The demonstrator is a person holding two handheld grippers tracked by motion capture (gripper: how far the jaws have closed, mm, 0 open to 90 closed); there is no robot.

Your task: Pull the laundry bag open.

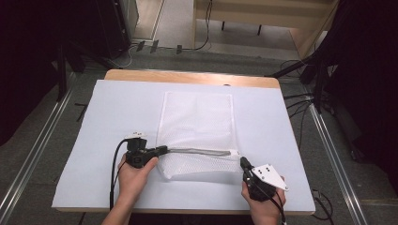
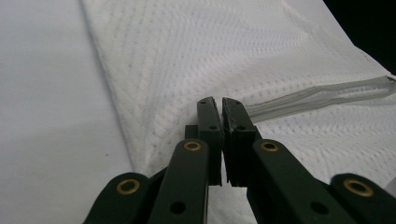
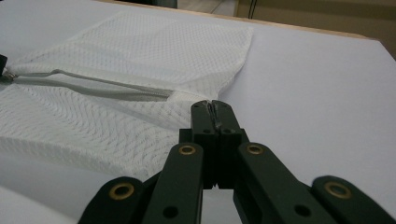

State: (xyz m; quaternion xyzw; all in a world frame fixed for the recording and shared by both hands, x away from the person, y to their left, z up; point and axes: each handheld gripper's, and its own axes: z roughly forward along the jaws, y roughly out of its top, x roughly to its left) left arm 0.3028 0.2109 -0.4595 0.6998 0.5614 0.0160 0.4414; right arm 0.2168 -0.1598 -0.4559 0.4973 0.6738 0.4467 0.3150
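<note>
The white mesh bag (image 1: 197, 133) lies flat on the white surface (image 1: 112, 117), stretched between the two tongs, with its far end reaching away from them toward the wooden back edge of the surface. A grey zipper (image 1: 199, 151) runs across the bag's near part, from one set of tongs to the other. The left tongs (image 1: 162, 150) sit at the left end of that zipper, their jaws pressed together on the bag's mesh edge; in the left gripper view the left tongs (image 2: 220, 105) show only a thin slit between the tips, with white fabric caught there and the zipper (image 2: 322, 95) running off to the right beyond them. The right tongs (image 1: 243, 162) sit at the bag's right corner, just past the zipper's other end; in the right gripper view the right tongs (image 3: 213, 106) are clamped shut on the edge of the mesh, and the zipper (image 3: 93, 84) stretches away to the left in front of them. A hand grips each tool from the near side of the surface.
</note>
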